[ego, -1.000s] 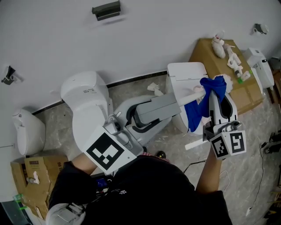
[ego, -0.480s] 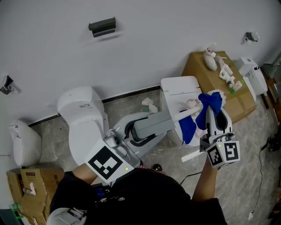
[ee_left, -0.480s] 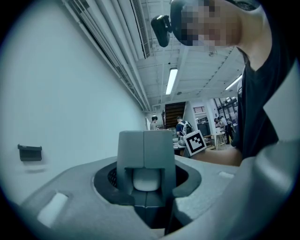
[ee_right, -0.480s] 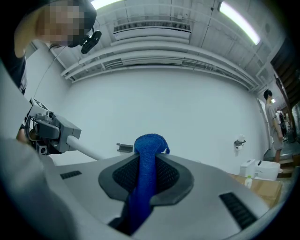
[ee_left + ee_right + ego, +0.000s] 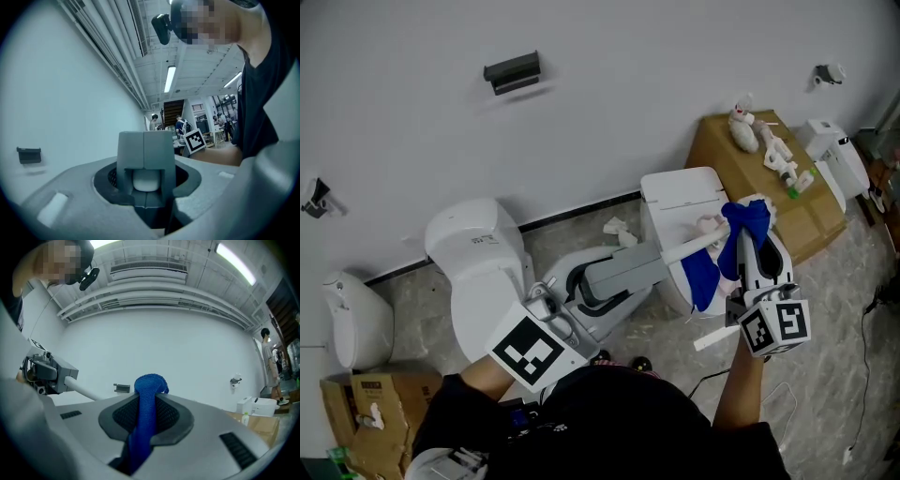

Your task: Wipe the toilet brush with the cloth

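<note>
My left gripper (image 5: 144, 150) has its two grey fingers closed on the toilet brush (image 5: 146, 180), whose white rounded end sits squarely between them. From there the stick runs straight out past those fingertips toward my right gripper (image 5: 145, 413). My right fingers pinch the blue cloth (image 5: 150, 385) tight: a knob of it bulges above the fingertips and the rest hangs below them, draped across the brush's stick just beside them.
</note>
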A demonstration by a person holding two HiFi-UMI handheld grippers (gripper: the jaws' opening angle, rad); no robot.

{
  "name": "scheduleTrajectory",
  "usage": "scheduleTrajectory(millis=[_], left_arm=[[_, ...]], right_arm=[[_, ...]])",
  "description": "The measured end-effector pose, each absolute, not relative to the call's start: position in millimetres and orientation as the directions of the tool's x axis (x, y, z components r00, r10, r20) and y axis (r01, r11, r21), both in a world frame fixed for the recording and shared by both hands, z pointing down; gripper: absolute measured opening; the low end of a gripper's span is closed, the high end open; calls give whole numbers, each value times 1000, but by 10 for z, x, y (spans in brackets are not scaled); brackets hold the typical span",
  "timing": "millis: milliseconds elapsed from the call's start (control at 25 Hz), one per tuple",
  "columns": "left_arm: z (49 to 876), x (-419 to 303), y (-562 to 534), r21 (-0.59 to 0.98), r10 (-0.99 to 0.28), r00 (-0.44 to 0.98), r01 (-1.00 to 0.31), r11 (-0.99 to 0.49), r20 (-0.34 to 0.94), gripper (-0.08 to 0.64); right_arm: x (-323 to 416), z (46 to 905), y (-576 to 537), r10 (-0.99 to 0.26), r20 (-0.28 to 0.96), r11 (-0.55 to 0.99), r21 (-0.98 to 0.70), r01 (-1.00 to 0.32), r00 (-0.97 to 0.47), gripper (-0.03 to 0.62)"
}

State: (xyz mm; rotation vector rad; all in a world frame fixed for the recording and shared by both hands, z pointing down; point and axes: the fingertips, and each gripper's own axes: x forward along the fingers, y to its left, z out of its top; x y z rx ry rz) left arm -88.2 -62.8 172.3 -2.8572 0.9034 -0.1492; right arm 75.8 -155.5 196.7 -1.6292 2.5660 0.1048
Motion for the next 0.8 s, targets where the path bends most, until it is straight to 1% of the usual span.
scheduleTrajectory(millis=[240, 480, 800], left_arm=[[1716, -836, -604, -182, -564, 825, -548, -816, 43, 163], [1765, -871, -640, -167, -576, 815, -560, -811, 62, 163], [1695, -961, -682, -140, -598, 800, -588, -797, 44, 163]], right_arm=[[812, 1926, -1474, -900, -157, 414, -24, -910, -406, 66], [761, 1811, -1352, -877, -213, 451, -63, -890, -430, 66], [653, 1642, -1235, -848, -257, 495, -71, -866, -464, 66]])
